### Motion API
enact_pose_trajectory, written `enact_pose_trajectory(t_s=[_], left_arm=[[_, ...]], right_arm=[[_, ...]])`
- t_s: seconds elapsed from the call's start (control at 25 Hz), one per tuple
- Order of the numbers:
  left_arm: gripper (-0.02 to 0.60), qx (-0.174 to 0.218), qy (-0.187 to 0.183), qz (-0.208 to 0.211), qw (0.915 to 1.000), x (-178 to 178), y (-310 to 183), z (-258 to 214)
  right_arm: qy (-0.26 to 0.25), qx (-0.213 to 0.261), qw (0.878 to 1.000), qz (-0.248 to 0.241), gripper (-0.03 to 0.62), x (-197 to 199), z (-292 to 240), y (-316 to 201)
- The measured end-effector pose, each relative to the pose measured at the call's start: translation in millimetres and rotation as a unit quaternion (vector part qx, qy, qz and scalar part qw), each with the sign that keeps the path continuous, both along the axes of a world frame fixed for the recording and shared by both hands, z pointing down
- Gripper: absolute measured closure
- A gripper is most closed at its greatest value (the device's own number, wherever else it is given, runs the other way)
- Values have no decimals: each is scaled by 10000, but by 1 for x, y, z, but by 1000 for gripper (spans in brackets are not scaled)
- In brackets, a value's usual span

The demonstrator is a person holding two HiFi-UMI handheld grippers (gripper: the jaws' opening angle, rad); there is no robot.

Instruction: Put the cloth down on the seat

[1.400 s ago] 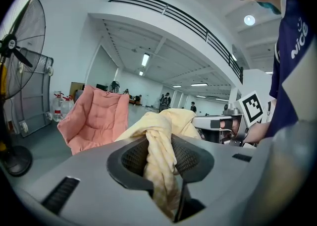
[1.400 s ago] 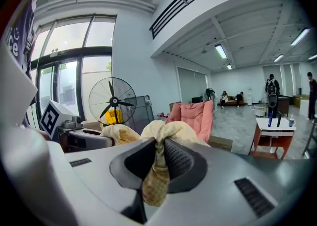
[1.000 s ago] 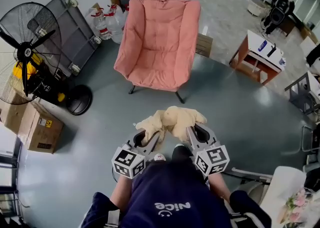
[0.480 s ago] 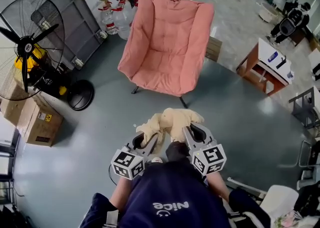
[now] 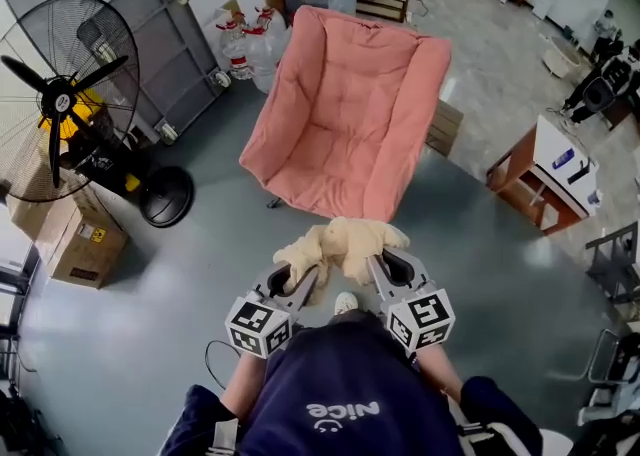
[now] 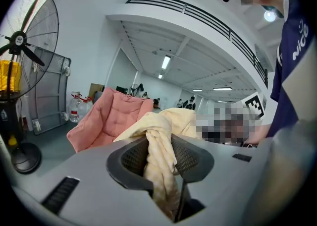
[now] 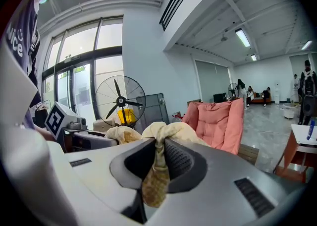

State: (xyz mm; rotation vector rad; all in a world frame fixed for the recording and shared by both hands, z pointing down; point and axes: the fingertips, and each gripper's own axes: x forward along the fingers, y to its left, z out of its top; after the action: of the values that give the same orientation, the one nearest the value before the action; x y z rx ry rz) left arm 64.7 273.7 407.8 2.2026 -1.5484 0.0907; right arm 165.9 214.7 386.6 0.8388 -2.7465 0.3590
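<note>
- Head view: I look from high up, steeply down and forward, with the pink chair [image 5: 345, 124] far ahead and the fan [image 5: 60, 104] far left.
- Left gripper view: low, tight behind its jaws, facing the chair.
- Right gripper view: equally low and close — chair right, fan left.
- All three share chair, fan and cloth [image 5: 345, 244].

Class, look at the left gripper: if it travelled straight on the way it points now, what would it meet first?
Probably the front seat edge of the pink chair, just beyond the cloth that the left gripper carries; depth is hard to judge.
</note>
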Motion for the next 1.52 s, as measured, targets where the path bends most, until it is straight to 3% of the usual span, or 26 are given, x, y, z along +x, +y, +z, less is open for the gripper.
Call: enact_pose_trajectory(t_s=[0.32,0.68,0.96,1.2,1.52], left_arm=[[448,-64,38,-193,9998,28,-59,9],[446,-154,-8,-76,9999,40,-89,17],[446,-224,210,-4,9995,15,-119,28],[446,-199,160,411,9988,-19,-173,30],[446,-175,137,993,9948,-92,-260,29]], right_arm=[[35,8,9998,-220,520,22,6,-56],[-64,-121,9999,-55,520,35,16,-81],[-15,-151,9998,129,520,12,22,-107],[35,-185,9984,526,520,-20,25,-152],[65,-278,9936,1089,519,-80,28,-226]])
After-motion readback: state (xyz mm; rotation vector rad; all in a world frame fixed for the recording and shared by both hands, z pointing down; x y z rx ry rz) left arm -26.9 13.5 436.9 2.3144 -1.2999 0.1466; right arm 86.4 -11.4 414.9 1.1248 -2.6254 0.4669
